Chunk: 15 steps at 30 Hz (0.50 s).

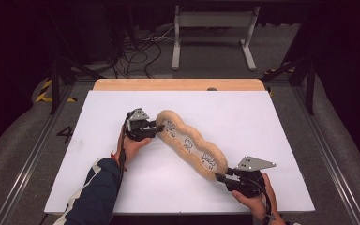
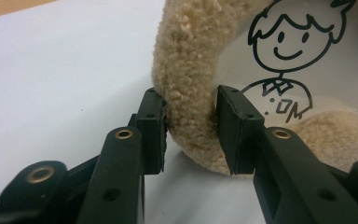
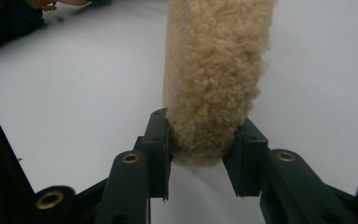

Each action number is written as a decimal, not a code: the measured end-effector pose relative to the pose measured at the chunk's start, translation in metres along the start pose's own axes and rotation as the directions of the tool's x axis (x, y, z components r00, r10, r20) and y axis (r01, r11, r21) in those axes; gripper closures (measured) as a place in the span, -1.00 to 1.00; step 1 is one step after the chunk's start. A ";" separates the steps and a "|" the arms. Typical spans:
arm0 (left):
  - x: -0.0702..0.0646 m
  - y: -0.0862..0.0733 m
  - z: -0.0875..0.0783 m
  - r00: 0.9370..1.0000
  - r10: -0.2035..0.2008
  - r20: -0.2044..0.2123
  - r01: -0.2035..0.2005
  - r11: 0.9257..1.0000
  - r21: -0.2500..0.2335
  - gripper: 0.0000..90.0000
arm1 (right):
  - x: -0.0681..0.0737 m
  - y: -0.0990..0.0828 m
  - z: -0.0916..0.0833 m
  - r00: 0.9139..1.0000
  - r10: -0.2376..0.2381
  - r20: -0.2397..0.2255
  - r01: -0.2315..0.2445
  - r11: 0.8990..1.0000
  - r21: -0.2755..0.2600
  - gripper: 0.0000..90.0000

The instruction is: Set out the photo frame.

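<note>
Left gripper (image 1: 158,127): clamped on the far-left end of the plush mat, jaws pinching its fleecy rim from both sides; the left gripper view has the woolly edge squeezed between the two pads.
Left hand (image 1: 132,146): wrapped under the tool, sleeve trailing back toward the near edge of the table.
Plush mat (image 1: 190,143): long, tan, lobed fleece piece with a pale middle panel printed with little cartoon figures (image 2: 284,56); it runs diagonally across the white tabletop (image 1: 262,122), from middle-left down to near-right, held at both ends.
Lift: in the right gripper view the near end looks raised a touch off the surface; whether the middle is touching I cannot tell.
Right gripper (image 1: 221,177): closed on the near-right end of the mat, the fleece edge bulging between the jaws in its own view.
Right hand (image 1: 255,199): low at the near edge, gripping the tool.
Step in hand: both ends secured, so I'd call this the two-point hold before the mat gets carried, straightened or folded.
Next move: both hands need to travel together, keeping even tension; pulling apart too hard could drag the soft rim out of a pinch.
</note>
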State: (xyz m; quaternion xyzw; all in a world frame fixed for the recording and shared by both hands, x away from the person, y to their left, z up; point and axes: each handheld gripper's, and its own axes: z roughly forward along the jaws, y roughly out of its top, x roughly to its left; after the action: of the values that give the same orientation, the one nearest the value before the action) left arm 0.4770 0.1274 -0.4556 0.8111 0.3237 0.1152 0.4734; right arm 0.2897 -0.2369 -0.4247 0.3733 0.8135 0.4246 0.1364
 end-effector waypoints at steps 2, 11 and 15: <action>-0.001 -0.001 -0.001 1.000 -0.002 -0.004 0.002 1.000 0.002 0.43 | -0.001 0.000 0.000 1.000 0.004 0.004 -0.004 1.000 -0.001 0.43; -0.006 -0.008 -0.013 1.000 -0.015 -0.020 0.015 1.000 0.003 0.42 | -0.009 -0.001 -0.002 1.000 0.025 0.014 -0.025 1.000 -0.007 0.42; -0.008 -0.011 -0.016 0.999 -0.028 -0.021 0.028 1.000 -0.002 0.42 | -0.011 0.000 -0.002 0.999 0.031 0.025 -0.031 0.999 -0.010 0.39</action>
State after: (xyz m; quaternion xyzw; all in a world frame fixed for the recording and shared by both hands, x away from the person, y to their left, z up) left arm 0.4584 0.1370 -0.4556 0.8047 0.3398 0.1177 0.4723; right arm 0.2961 -0.2458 -0.4249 0.3905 0.8039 0.4256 0.1418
